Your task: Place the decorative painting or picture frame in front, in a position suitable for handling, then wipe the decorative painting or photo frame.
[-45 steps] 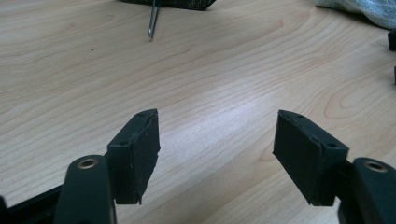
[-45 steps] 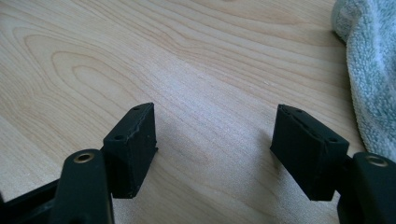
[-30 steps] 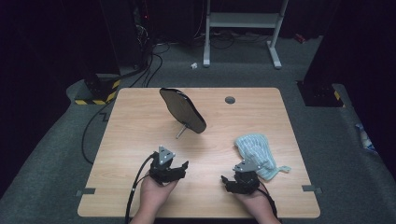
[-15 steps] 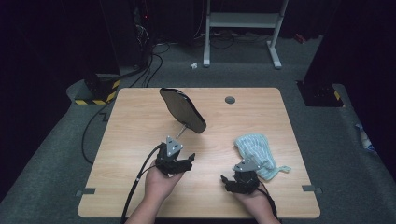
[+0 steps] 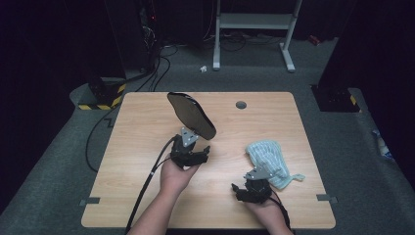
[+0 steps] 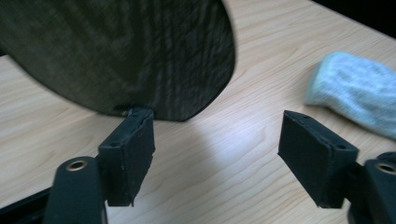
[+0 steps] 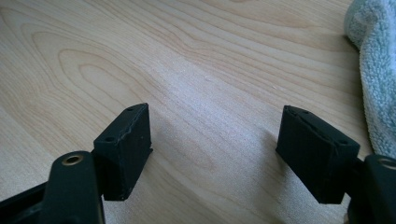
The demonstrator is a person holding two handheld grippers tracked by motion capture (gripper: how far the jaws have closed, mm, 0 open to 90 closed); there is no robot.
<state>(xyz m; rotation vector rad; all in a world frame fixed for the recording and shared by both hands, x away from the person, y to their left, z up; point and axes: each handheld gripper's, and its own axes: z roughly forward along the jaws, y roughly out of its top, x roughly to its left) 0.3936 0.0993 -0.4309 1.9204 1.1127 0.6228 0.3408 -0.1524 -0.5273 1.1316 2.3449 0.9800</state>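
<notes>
Dark room with grey carpeted floor (image 5: 352, 161); black equipment and cables at rear left, a white metal stand (image 5: 254, 29) at rear centre, a yellow-and-black striped block (image 5: 100, 100) by the table's far left corner.

Item 1: wooden table (image 5: 147, 127), light grain, rectangular, with a round grey grommet (image 5: 241, 105) near the far edge.

Item 2: dark oval pad (image 5: 192, 115), tilted with its far end raised, left of the table's centre; in the left gripper view its woven dark surface (image 6: 130, 51) sits above and beyond the left-hand jaw, whose tip stands at the pad's lower rim; contact cannot be told.

Item 3: light blue cloth (image 5: 269, 156), crumpled, on the right half of the table; seen at the right edge of the left gripper view (image 6: 359, 91) and at the right edge of the right gripper view (image 7: 378, 56).

Item 4: left gripper (image 5: 203, 152), held in the person's left hand (image 5: 176, 174), just beside the pad's near end; jaws spread wide, bare wood between them (image 6: 217, 154); black cable trailing to the table's near edge.

Item 5: right gripper (image 5: 237, 190), held in the person's right hand (image 5: 264, 208) near the front right of the table, just beside the cloth's near edge; jaws spread wide over bare wood (image 7: 215, 154), nothing pinched.
</notes>
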